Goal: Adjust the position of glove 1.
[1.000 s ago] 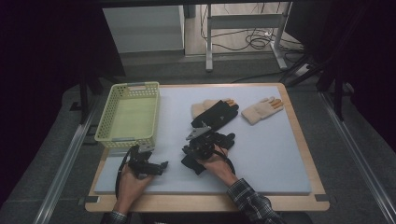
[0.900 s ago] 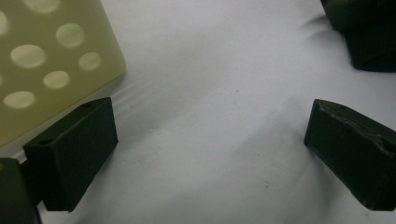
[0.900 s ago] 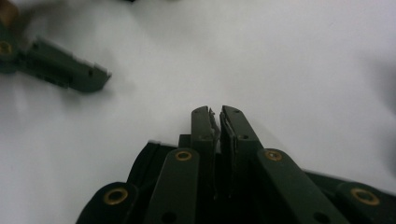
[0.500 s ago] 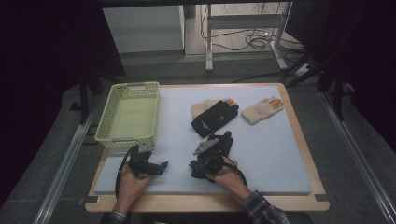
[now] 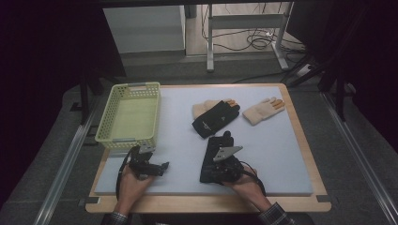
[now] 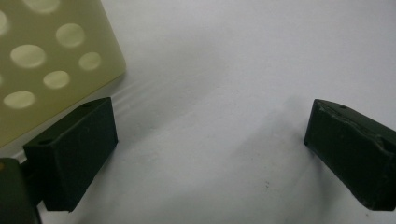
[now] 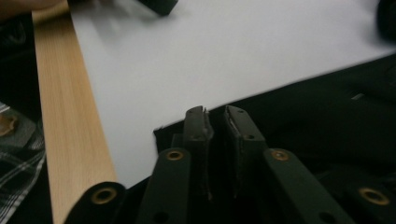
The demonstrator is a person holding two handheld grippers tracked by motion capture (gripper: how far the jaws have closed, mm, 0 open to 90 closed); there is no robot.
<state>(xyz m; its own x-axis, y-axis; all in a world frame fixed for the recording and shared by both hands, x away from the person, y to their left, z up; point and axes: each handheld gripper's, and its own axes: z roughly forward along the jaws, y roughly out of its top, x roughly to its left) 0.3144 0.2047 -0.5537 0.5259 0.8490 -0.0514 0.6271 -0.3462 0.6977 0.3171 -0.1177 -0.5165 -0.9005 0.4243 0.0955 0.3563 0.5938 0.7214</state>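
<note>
My right gripper (image 5: 226, 146) has its jaws almost together on the cuff edge of a black glove (image 7: 327, 116) lying on the near mat (image 5: 281, 154); they've just eased apart slightly. It's soft and floppy (light too), so I'd pinch the cuff. My left gripper (image 6: 210, 144) gapes empty beside the basket (image 5: 129, 112).

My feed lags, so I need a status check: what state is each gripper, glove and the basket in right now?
Left gripper: open, nothing between its jaws.
Right gripper: nearly closed on the edge of a black glove, which lies on the mat.
Second black glove: flat, overlapping a tan glove.
Other tan glove: flat, alone.
Basket: upright, empty.
</note>
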